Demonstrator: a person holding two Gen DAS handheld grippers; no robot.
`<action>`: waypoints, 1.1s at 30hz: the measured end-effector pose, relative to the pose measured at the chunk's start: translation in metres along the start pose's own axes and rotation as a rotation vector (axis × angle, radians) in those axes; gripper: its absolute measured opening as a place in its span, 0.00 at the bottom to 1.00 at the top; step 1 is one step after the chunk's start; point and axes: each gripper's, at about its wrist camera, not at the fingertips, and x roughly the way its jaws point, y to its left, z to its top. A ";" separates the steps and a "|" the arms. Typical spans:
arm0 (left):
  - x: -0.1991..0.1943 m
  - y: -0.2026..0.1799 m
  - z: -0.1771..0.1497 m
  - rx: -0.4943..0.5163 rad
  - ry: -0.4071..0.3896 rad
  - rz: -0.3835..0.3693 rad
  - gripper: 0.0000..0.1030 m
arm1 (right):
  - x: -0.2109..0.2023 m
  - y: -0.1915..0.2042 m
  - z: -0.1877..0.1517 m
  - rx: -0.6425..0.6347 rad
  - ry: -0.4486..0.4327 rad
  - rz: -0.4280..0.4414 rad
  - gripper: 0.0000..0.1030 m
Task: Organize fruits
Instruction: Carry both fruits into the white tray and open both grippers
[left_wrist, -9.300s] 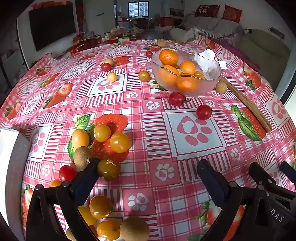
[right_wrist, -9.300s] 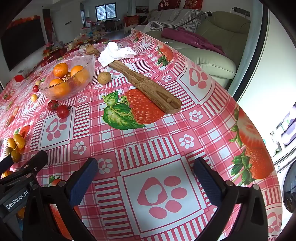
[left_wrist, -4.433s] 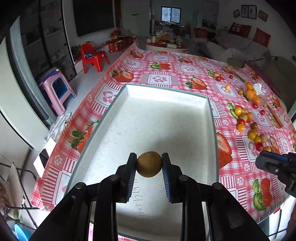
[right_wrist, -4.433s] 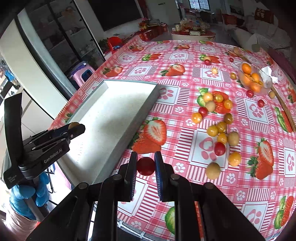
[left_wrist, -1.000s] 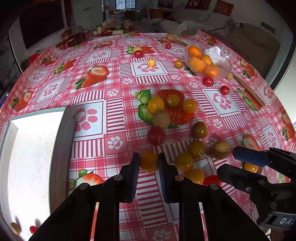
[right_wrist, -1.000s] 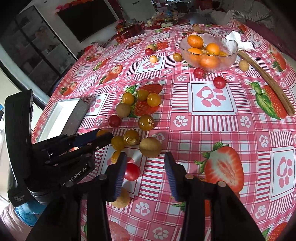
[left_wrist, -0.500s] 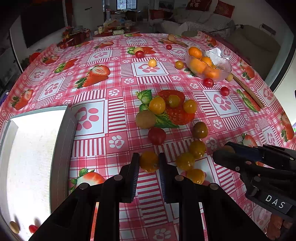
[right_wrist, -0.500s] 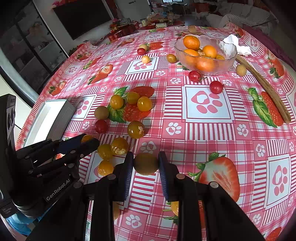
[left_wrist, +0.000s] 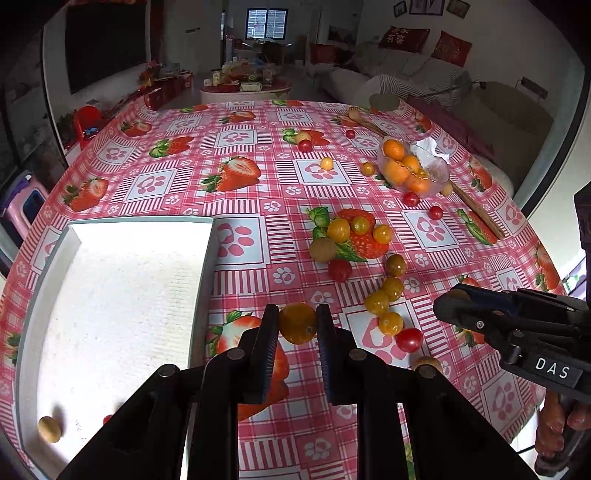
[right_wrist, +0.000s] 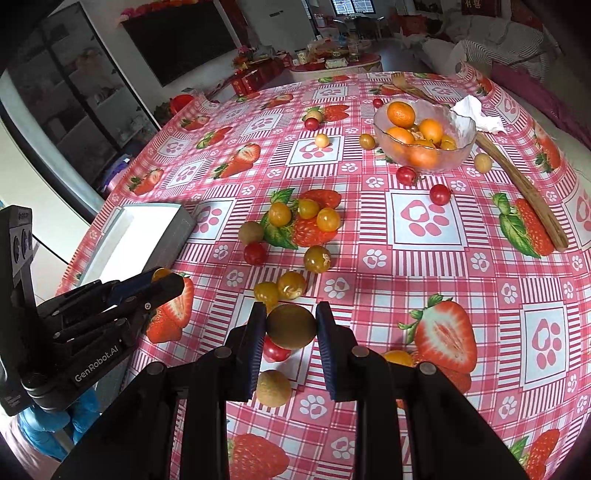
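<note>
- Half a second ago the left tool (left_wrist: 297, 324) held its yellow tomato (left_wrist: 297, 322) low among the scattered fruit; now it is lifted clear of the worktop (left_wrist: 258, 206) and nearer the white tray (left_wrist: 205, 258).
- The right tool (right_wrist: 291, 326) is likewise raised, clamped on a brown kiwi (right_wrist: 291, 326), as it was half a second ago.
- Both pickups look complete, so carrying to the tray is probably next.
- The tray already holds a small brown fruit (left_wrist: 49, 429) in its near corner.
- Both tools point forward over the worktop, tilted down, the left just beside the tray's edge, the right above the loose fruit.
- More tomatoes remain scattered; oranges sit in the glass bowl (right_wrist: 458, 147).
</note>
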 end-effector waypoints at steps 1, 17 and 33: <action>-0.007 0.005 -0.003 -0.006 -0.010 0.004 0.21 | -0.002 0.006 0.000 -0.008 -0.001 0.005 0.29; -0.065 0.118 -0.079 -0.136 -0.016 0.171 0.21 | 0.022 0.140 -0.010 -0.200 0.065 0.115 0.29; -0.049 0.151 -0.111 -0.196 0.049 0.206 0.21 | 0.093 0.224 -0.015 -0.334 0.184 0.077 0.29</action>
